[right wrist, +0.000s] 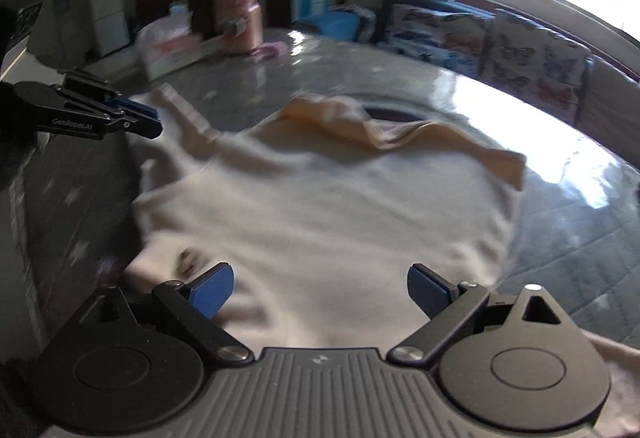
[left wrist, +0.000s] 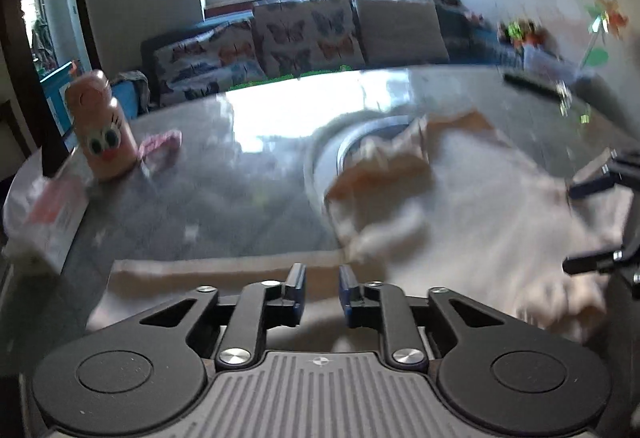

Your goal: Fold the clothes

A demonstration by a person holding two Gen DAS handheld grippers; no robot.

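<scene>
A cream and pale-orange garment (right wrist: 320, 205) lies spread and rumpled on the round marble table (right wrist: 560, 173); it also shows in the left wrist view (left wrist: 460, 197). My left gripper (left wrist: 322, 288) hovers over the garment's near edge, its jaws a narrow gap apart with nothing between them; it also shows in the right wrist view (right wrist: 154, 121) at the garment's left edge. My right gripper (right wrist: 320, 292) is wide open and empty just above the garment's near part; it shows at the right edge of the left wrist view (left wrist: 576, 226).
A pink bunny-faced bottle (left wrist: 102, 125) stands at the table's far left with a pink hair tie (left wrist: 160, 147) beside it and a plastic-wrapped packet (left wrist: 48, 213). A sofa with butterfly cushions (left wrist: 304, 33) runs behind the table. A dark object (left wrist: 528, 83) lies at the far right.
</scene>
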